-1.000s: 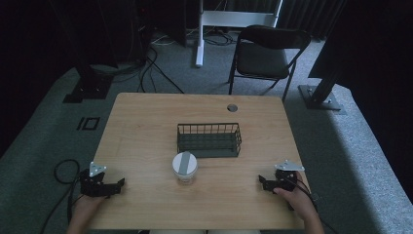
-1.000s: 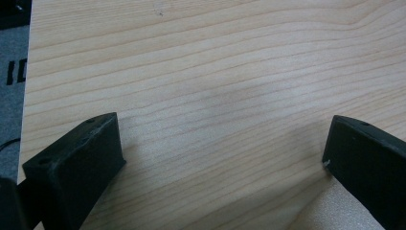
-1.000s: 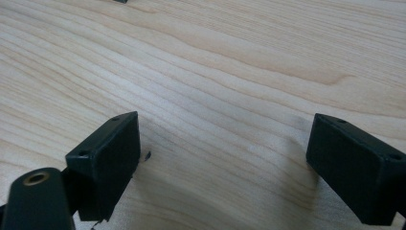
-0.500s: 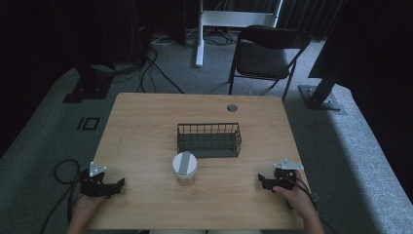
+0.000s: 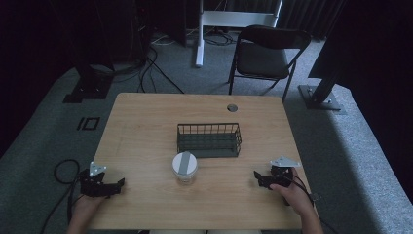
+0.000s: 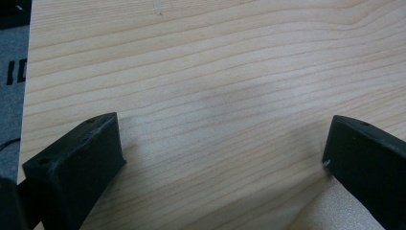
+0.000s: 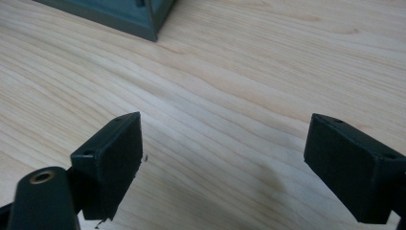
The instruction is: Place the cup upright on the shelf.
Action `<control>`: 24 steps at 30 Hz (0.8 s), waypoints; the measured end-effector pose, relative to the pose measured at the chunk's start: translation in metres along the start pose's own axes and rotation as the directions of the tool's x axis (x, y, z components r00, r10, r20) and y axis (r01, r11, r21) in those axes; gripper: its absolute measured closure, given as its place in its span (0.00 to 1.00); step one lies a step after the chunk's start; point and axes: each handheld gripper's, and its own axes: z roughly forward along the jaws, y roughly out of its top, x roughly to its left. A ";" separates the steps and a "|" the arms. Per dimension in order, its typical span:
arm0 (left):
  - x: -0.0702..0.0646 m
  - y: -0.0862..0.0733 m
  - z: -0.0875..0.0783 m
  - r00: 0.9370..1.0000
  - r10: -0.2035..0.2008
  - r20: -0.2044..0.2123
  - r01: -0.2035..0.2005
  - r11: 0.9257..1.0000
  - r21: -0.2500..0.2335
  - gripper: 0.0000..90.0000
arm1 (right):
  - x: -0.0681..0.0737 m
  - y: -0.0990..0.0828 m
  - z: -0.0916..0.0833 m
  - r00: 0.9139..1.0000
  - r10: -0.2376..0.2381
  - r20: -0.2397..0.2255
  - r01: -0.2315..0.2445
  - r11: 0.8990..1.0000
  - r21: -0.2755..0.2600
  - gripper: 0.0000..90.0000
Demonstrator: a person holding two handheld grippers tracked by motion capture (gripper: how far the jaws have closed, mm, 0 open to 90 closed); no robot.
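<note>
Wooden table (image 5: 146, 126), one basket (image 5: 209, 139), one jar (image 5: 184, 167)

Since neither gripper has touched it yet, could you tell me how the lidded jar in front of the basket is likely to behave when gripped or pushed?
The jar stands upright, so a low push would probably slide it, a high one might tip it. Its clear, smooth-looking wall may be slippery and perhaps fragile. On its side it would likely roll.

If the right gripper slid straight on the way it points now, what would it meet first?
Probably the jar. In the high view the right gripper, jaws open, points across the table toward it, with bare wood between. The heading is hard to judge: its own view shows the basket's corner ahead, so it might clip that instead.
</note>
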 end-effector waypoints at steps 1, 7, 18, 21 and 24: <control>0.000 0.000 0.000 1.000 0.000 0.000 0.000 1.000 0.000 0.00 | 0.001 0.001 0.000 1.000 0.000 -0.004 0.000 1.000 -0.005 0.14; 0.000 0.000 0.000 1.000 0.000 0.000 0.000 1.000 0.000 0.00 | 0.008 0.008 0.000 1.000 -0.014 -0.027 0.014 1.000 -0.023 0.14; 0.000 0.000 0.000 1.000 0.000 0.000 0.000 1.000 0.000 0.00 | 0.023 0.019 0.003 0.995 -0.056 -0.085 0.052 0.997 -0.052 0.14; 0.000 0.000 0.000 1.000 0.000 0.000 0.000 1.000 0.000 0.00 | 0.028 0.022 0.004 0.992 -0.069 -0.102 0.063 0.996 -0.060 0.14; 0.000 0.000 0.000 1.000 -0.001 0.000 0.001 1.000 -0.001 0.00 | 0.033 0.024 0.005 0.989 -0.078 -0.124 0.069 0.995 -0.074 0.14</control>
